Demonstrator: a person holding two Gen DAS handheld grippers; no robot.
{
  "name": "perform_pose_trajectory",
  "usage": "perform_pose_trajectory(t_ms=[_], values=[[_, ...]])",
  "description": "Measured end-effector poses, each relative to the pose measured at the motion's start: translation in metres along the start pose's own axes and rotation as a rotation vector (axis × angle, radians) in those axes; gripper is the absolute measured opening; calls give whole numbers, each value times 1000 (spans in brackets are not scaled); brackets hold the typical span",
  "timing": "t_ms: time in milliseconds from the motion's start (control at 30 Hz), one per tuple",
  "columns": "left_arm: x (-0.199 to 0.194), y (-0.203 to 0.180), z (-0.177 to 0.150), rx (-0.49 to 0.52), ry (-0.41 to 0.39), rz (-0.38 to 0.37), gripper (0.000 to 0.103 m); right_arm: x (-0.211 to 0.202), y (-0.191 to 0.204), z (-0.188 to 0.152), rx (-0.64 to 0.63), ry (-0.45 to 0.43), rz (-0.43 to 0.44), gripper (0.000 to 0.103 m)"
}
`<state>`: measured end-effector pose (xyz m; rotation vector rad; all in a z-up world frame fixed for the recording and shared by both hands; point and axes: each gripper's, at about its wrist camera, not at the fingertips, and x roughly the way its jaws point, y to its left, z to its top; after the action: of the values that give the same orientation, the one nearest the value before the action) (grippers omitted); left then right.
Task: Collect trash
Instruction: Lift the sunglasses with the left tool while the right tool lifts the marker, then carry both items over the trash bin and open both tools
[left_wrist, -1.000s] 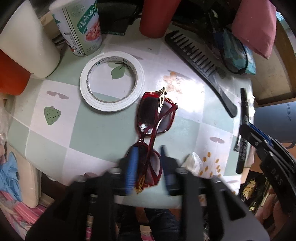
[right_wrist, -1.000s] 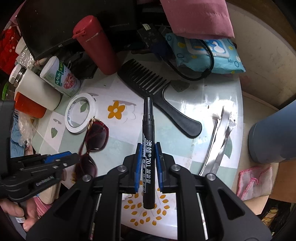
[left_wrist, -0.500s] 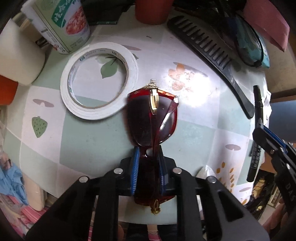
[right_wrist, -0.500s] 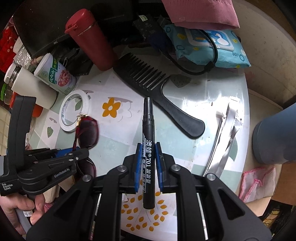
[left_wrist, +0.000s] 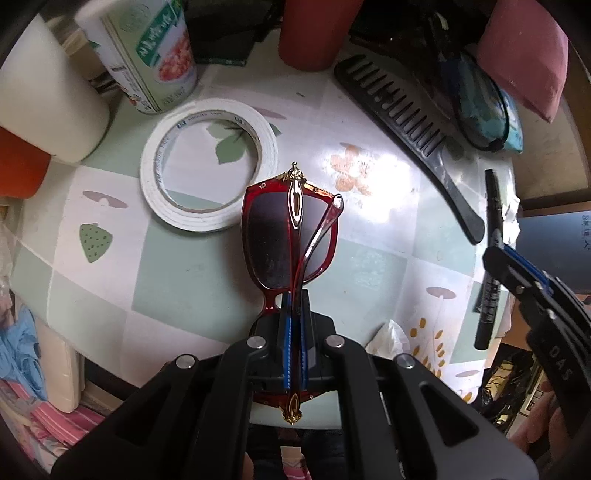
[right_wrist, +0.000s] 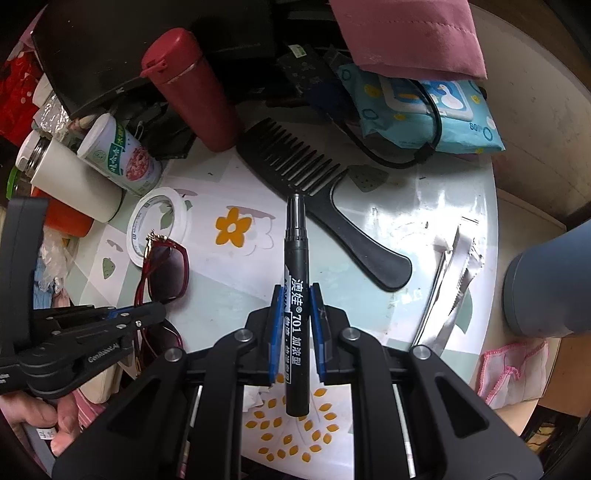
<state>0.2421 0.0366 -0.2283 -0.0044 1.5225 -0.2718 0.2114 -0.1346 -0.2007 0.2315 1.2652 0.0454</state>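
The left gripper (left_wrist: 293, 325) has just closed its fingers on the sunglasses (left_wrist: 291, 236), hiding the near lens; the right gripper (right_wrist: 295, 314) pinches a marker (right_wrist: 296, 295) near the bench (right_wrist: 424, 192) edge.

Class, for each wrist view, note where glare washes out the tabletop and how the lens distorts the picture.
Left wrist view: glare whitens the glossy patterned tabletop beside the black wide-toothed comb; dark curved corners. Right wrist view: sheen beyond the comb handle, before the crumpled silver wrapper; the round table edge bows.

tape roll (left_wrist: 208, 166) left of sunglasses (left_wrist: 291, 236), comb (left_wrist: 406, 122) right (behind marker (right_wrist: 296, 295))
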Motion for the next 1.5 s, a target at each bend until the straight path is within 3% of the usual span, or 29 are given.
perform_pose_trajectory(t_ms=[300,633,1067,1500], values=[[-33,27,-21,-58,-40,11,4,-9,34,-4,-72,4,30,15],[-73,82,-75,-181,-103,23,4,-22,108,-30,-207,-5,82,15],[-116,170,-178,-363,-166,48,4,-42,210,-105,-378,6,162,15],[-101,242,-297,-551,-165,59,4,-28,297,-203,-557,72,205,15]])
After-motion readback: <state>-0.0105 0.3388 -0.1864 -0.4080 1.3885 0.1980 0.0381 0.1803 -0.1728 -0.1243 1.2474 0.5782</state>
